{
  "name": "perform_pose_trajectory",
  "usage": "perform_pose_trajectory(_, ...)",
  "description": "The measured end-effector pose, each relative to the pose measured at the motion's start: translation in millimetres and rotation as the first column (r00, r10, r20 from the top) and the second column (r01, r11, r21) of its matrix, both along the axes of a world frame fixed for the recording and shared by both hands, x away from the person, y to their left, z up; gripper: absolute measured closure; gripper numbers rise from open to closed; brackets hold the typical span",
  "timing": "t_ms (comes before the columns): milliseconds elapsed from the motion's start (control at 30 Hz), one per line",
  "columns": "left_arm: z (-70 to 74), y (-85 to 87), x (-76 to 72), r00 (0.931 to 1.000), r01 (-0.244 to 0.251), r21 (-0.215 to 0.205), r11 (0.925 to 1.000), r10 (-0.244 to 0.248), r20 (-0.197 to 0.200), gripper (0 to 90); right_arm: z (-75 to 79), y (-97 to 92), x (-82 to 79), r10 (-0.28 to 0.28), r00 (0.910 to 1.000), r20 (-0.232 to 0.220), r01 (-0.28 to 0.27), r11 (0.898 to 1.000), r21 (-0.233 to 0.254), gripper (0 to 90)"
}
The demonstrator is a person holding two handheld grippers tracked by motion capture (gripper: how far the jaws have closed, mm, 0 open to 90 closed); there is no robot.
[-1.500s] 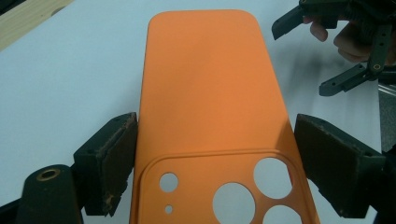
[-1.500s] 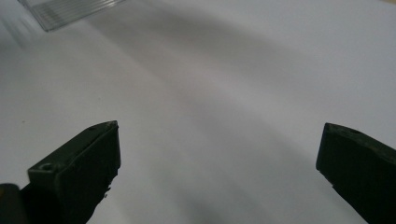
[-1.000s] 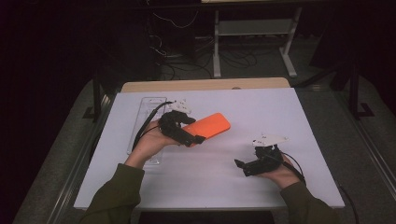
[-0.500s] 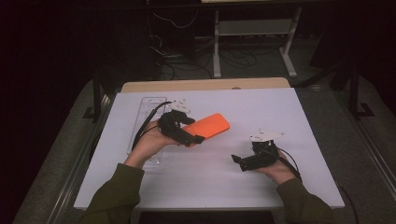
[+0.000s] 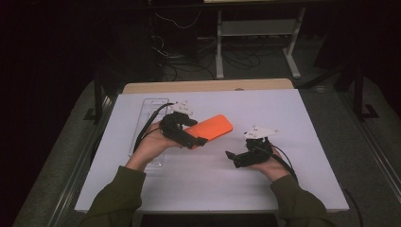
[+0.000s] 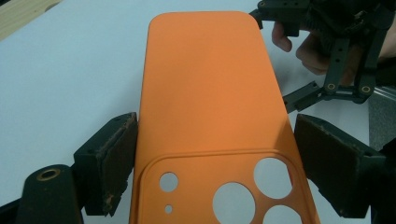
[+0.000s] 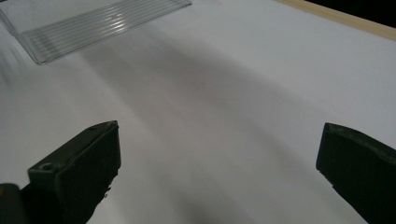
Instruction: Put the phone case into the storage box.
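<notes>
While the left gripper (image 5: 193, 137) sits left of centre in the high view, its jaws bracket an orange phone case (image 5: 210, 128). Left gripper view gives the detail: the left pad presses the case's (image 6: 210, 93) edge; the right pad sits just beside the other edge w/ a thin gap, so can't tell for sure if that side touches. Camera cut-outs, two big round holes plus small ones, show at the bottom of that frame, the plain rounded end pointing to the top. High view adds what that close shot lacks: the case juts up-right from the gripper, tilted, above the white desk (image 5: 302, 123).

Right gripper (image 5: 231, 158) is lower right of centre in the high view, well apart from the case, grey plate on top, held by the person's right hand (image 5: 272, 163). Right gripper view shows its jaws spread wide, nothing btwn them, bare desk (image 7: 233, 116) beyond. Left gripper view catches that same gripper (image 6: 292, 60) at upper right, near the case's far end.

Clear plastic tray (image 5: 149, 123) lies at the desk's left in the high view, partly behind the left hand (image 5: 153, 144); right gripper view shows its ribbed corner (image 7: 93, 23) at upper left. Beyond the desk, dark floor w/ cables and a metal frame.
</notes>
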State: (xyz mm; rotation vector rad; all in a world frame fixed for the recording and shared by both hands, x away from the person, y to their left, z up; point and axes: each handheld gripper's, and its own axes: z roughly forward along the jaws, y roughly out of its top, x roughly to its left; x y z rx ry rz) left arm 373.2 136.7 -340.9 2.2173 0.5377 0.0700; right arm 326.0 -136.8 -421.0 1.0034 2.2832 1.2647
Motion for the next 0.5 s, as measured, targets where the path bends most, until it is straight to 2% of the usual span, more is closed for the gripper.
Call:
perform_pose_trajectory(100, 0.1, -1.0, -0.8, 1.0, 0.002, 0.002, 1.0, -0.002, -0.002, 15.6, 0.5, 3.7, 2.8, -0.003, 1.0, 0.006, 0.003, 1.0, 0.017, 0.0)
perform_pose_trajectory(500, 0.1, 0.1, -0.9, 1.0, 0.002, 0.002, 1.0, -0.002, 0.001, 15.6, -2.9, 16.3, 13.7, -0.001, 0.999, 0.045, 0.001, 1.0, 0.014, 0.0)
